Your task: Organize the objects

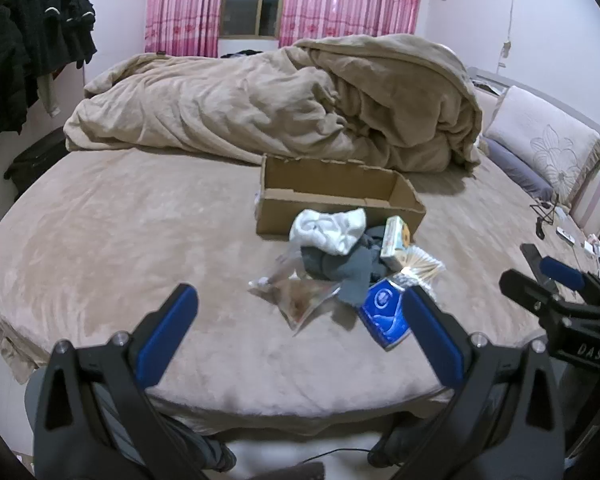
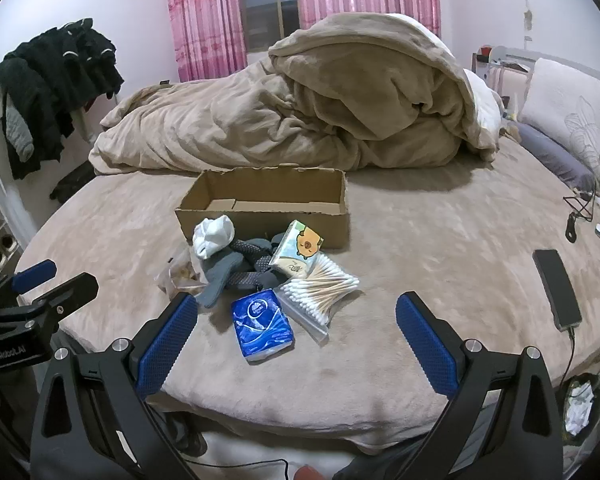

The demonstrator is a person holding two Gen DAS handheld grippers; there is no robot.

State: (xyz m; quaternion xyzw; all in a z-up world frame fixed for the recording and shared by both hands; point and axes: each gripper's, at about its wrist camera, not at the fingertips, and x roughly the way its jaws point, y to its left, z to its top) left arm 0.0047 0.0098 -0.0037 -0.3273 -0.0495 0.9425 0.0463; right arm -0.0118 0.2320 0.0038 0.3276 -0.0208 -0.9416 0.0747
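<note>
**A:** Right wrist view, entry one: my right gripper [image 2: 296, 332], fingers spread wide, nothing between them. Entry two: my left gripper [image 1: 300, 320], likewise spread and empty. Both hang over the near edge of the bed [image 2: 440, 240].

**B:** And the stock to sort?

**A:** One heap, touching the front wall of the cardboard box [image 2: 268, 200], which looks empty. Items: blue tissue pack [image 2: 262, 328]; bag of cotton swabs [image 2: 320, 290]; cartoon tissue pack [image 2: 298, 250], leaning toward the box; grey socks [image 2: 236, 266]; white sock [image 2: 212, 236]; a clear bag [image 1: 296, 296] on the heap's left, contents unclear.

**B:** Where do they lie from your claws?

**A:** The blue tissue pack lies just ahead of my right gripper, between the lines of its fingers, not touched. From the left wrist view the clear bag sits centred ahead of my left gripper.

**B:** How would you begin well?

**A:** I judge the blue pack first: nearest, firm, free of the others. I would come straight down, close across its narrow sides, lift clear before crossing the box wall. The swab bag is slippery; pinch it at an edge.
</note>
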